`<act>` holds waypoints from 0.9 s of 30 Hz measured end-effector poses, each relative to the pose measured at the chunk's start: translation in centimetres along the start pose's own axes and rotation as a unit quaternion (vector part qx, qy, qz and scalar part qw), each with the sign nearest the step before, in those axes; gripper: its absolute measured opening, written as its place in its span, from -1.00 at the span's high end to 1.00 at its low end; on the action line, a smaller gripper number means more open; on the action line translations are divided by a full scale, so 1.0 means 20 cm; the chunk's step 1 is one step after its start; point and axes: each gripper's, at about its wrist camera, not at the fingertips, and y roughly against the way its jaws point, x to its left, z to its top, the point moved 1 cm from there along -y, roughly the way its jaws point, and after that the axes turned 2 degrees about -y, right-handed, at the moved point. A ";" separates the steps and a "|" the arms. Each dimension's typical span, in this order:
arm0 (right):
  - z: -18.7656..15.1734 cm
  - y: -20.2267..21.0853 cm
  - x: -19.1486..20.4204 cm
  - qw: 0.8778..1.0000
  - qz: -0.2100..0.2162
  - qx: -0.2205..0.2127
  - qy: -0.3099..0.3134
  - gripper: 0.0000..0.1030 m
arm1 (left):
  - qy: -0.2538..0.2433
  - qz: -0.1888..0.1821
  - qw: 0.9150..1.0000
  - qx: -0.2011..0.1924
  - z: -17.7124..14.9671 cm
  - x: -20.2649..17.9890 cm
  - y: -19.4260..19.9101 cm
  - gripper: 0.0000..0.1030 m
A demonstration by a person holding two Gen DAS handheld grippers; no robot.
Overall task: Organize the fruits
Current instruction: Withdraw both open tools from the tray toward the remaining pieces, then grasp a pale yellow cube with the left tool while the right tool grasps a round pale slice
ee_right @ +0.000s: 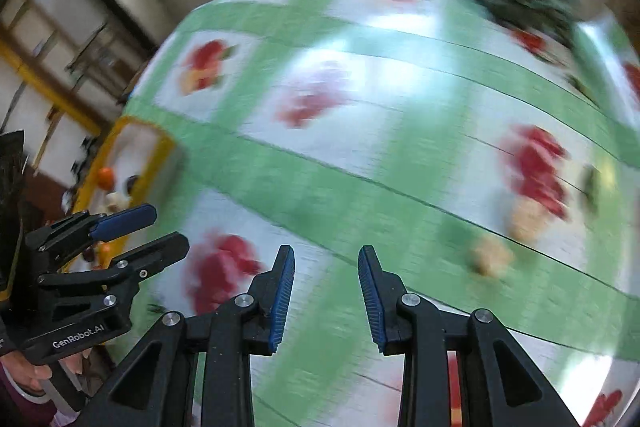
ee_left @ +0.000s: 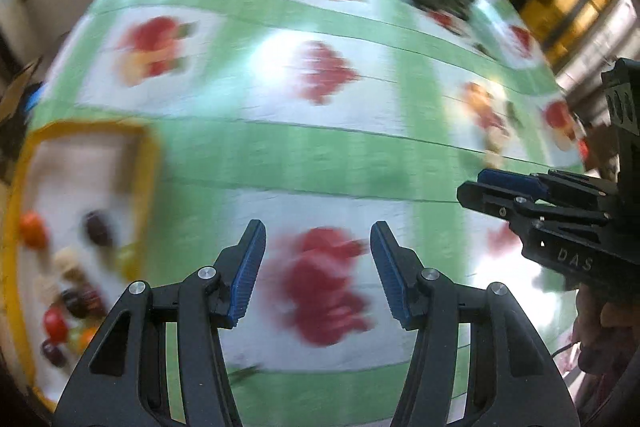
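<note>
On right gripper (ee_left: pixel 472 187) "DAS"; on left gripper (ee_right: pixel 168 231) "GenRobot.AI".

Fruit-filled yellow tray (ee_left: pixel 148 163) on tablecloth (ee_left: pixel 320 147)

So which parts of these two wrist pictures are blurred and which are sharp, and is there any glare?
Left wrist view: tablecloth and yellow tray smeared by motion, left hand-held gripper sharp. Right wrist view: cloth likewise streaked, right hand-held gripper crisp, white glare patches on the cloth; fisheye bulges both.

Both wrist views steeply over tablecloth (ee_left: pixel 320 155)
</note>
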 end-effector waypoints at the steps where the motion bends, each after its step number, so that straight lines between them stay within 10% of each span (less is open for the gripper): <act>1: -0.01 0.03 -0.06 1.000 -0.006 -0.003 -0.011 0.38 | -0.013 -0.010 1.000 0.004 0.03 -0.09 -0.04 -0.06; 20: -0.12 0.26 -0.74 0.991 -0.056 -0.034 -0.116 0.37 | -0.122 -0.074 0.989 0.026 0.28 -0.75 -0.45 -0.06; 23: -0.09 0.23 -0.73 0.992 -0.047 -0.036 -0.114 0.37 | -0.128 -0.073 0.989 0.013 0.29 -0.74 -0.45 0.39; 27: -0.05 0.18 -0.70 0.993 -0.035 -0.036 -0.103 0.37 | -0.120 -0.081 0.989 0.016 0.30 -0.70 -0.45 0.50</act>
